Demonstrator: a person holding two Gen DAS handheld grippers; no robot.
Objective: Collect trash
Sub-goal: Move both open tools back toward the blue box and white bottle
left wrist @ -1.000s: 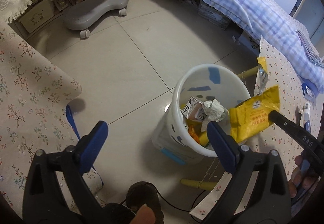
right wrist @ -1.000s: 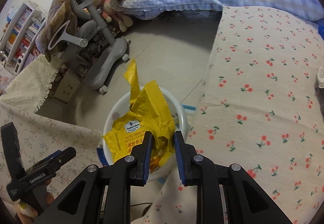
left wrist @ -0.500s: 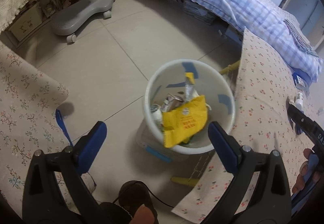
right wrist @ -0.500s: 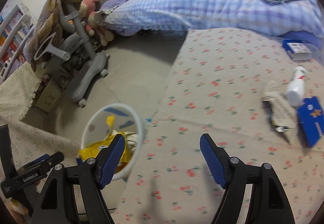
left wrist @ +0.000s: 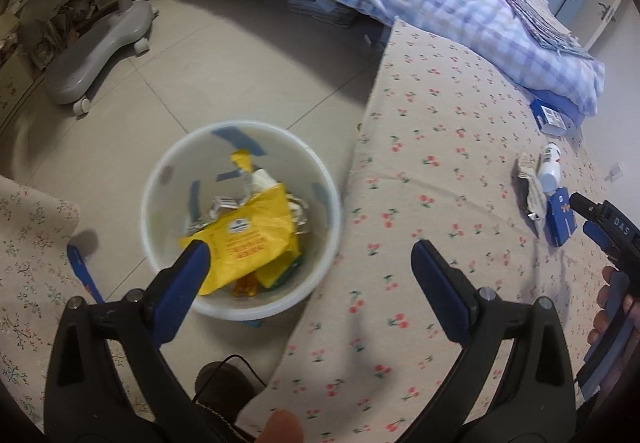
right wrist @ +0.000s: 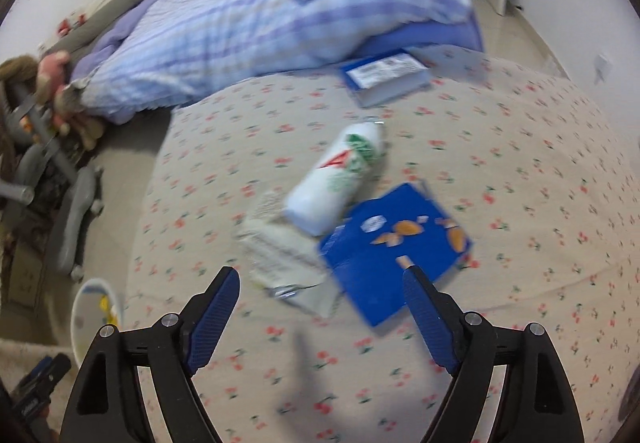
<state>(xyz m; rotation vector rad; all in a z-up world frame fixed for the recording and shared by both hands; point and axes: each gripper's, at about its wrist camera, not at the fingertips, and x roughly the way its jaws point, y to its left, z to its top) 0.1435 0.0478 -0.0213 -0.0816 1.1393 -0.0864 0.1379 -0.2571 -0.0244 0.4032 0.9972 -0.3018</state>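
Jaws apart, both empty (blurred blue box (right wrist: 394,247))

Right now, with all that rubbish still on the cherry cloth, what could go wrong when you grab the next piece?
The white plastic bottle lies on its side against the flat blue carton and the crumpled pale wrapper, so the open right tool might nudge it rolling or pinch two pieces together. The white round bin looks quite full, with the yellow snack bag on top, so more trash might spill.

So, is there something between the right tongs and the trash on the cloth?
No, nothing visible. The right tongs are open, facing the wrapper, the blue box and the white bottle. Only bare cloth lies between.
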